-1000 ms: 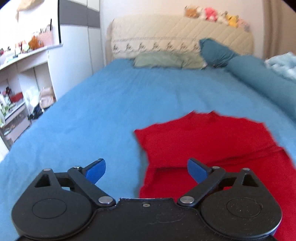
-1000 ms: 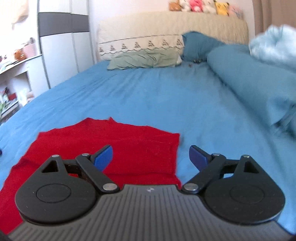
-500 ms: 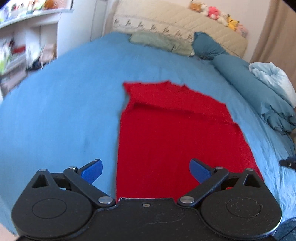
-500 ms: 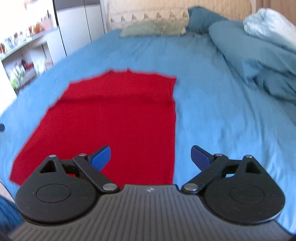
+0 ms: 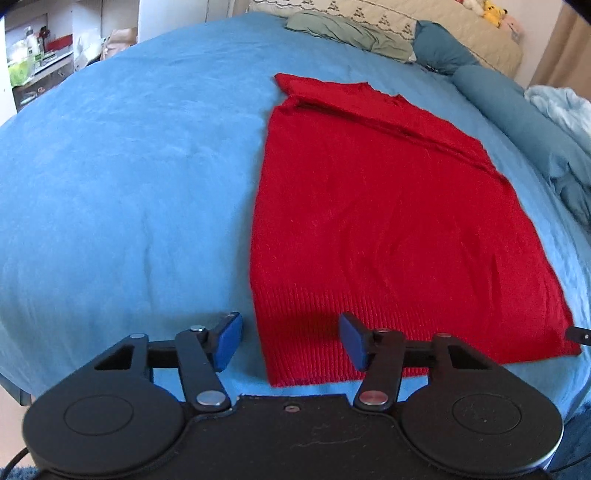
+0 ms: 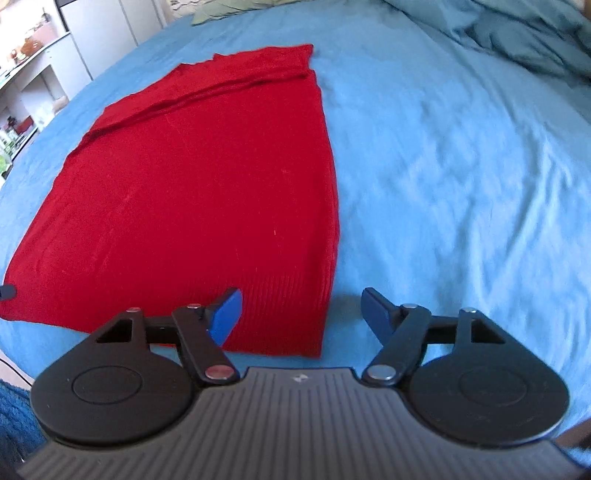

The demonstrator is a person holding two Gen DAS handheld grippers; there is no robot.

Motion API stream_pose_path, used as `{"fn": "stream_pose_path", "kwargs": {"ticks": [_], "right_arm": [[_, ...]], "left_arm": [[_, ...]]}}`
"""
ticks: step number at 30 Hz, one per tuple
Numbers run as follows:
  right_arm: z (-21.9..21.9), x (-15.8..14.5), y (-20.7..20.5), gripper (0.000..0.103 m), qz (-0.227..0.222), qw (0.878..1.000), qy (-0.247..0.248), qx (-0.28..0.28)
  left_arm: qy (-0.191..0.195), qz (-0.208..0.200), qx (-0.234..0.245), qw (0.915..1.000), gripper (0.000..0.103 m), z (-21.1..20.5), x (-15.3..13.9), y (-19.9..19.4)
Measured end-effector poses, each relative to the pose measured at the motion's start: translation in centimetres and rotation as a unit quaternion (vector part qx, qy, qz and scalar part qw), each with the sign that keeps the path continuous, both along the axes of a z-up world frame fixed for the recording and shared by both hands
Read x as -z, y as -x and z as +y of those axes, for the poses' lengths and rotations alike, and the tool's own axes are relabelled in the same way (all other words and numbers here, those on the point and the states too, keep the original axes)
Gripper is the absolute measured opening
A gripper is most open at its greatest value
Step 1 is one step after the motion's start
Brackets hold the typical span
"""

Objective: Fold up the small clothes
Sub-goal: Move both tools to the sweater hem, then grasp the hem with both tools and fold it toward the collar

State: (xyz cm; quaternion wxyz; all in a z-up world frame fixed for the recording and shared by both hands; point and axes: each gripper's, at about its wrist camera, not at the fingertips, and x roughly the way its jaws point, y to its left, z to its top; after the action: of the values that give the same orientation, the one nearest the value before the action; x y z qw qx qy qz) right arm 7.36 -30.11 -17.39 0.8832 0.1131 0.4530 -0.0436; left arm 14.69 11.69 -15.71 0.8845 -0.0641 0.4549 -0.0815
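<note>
Both grippers have dropped from looking across the bed toward the headboard to hanging over the near hem of the red knit garment point(image 5: 388, 221), and the jaws of each have just been closing partway. That garment lies flat on the blue bed sheet point(image 5: 129, 166), ribbed hem nearest the cameras, with a folded band of fabric across its far end.

From the left wrist view, the left gripper point(image 5: 291, 338) straddles the garment's near left corner: its left pad sits over bare sheet, its right pad over the ribbing. The pads stand apart and neither presses on the cloth.

From the right wrist view, the right gripper point(image 6: 301, 314) straddles the near right corner in the same way, left pad over red knit, right pad over the sheet, jaws apart with nothing clamped.

A green pillow point(image 5: 347, 31) and a rolled teal duvet point(image 5: 517, 110) lie toward the headboard.
</note>
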Motion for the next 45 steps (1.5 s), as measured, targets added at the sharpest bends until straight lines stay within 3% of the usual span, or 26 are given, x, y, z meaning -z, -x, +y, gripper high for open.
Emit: {"fn": "stream_pose_path", "kwargs": {"ticks": [6, 7, 9, 13, 15, 20, 26, 31, 36, 40, 45], "right_arm": [[1.1, 1.0, 0.9, 0.069, -0.004, 1.0, 0.006, 0.001], [1.0, 1.0, 0.9, 0.067, -0.005, 1.0, 0.004, 0.002], [0.9, 0.9, 0.8, 0.051, -0.007, 1.0, -0.003, 0.005], [0.9, 1.0, 0.7, 0.037, -0.01, 1.0, -0.003, 0.009], [0.7, 0.9, 0.7, 0.024, -0.011, 1.0, -0.008, 0.015], [0.0, -1.0, 0.9, 0.022, -0.032, 0.999, -0.03, 0.024], [-1.8, -7.5, -1.0, 0.021, -0.1, 0.992, -0.071, 0.02], [-4.3, -13.9, -8.0, 0.02, -0.161, 0.982, -0.094, 0.012], [-6.8, -18.2, -21.0, 0.02, -0.186, 0.978, -0.096, 0.027], [-7.9, -17.0, -31.5, 0.02, -0.179, 0.979, -0.077, 0.061], [-6.9, -10.1, -42.0, 0.02, -0.16, 0.984, -0.022, 0.07]], "left_arm": [[-0.024, -0.008, 0.006, 0.9997, 0.047, -0.7, 0.9, 1.1], [-0.026, -0.008, 0.007, 0.9996, 0.041, -0.7, 0.9, 1.2], [-0.031, -0.008, 0.008, 0.9995, 0.032, -0.8, 0.9, 1.3], [-0.034, -0.009, 0.014, 0.9993, 0.009, -1.0, 0.7, 1.4], [-0.039, -0.011, 0.014, 0.9991, 0.007, -1.2, 0.3, 1.6], [-0.039, -0.045, 0.01, 0.9982, 0.005, -1.4, -2.8, 2.0], [-0.014, -0.133, 0.006, 0.9909, 0.005, -1.3, -10.4, -0.4], [-0.011, -0.203, 0.006, 0.9792, 0.005, -2.2, -16.8, -9.1], [-0.031, -0.222, -0.013, 0.9745, 0.005, -5.2, -19.3, -21.2], [-0.055, -0.205, -0.046, 0.9761, 0.005, -7.5, -16.7, -31.2], [-0.073, -0.158, -0.078, 0.9816, 0.005, -9.6, -8.7, -39.6]]}}
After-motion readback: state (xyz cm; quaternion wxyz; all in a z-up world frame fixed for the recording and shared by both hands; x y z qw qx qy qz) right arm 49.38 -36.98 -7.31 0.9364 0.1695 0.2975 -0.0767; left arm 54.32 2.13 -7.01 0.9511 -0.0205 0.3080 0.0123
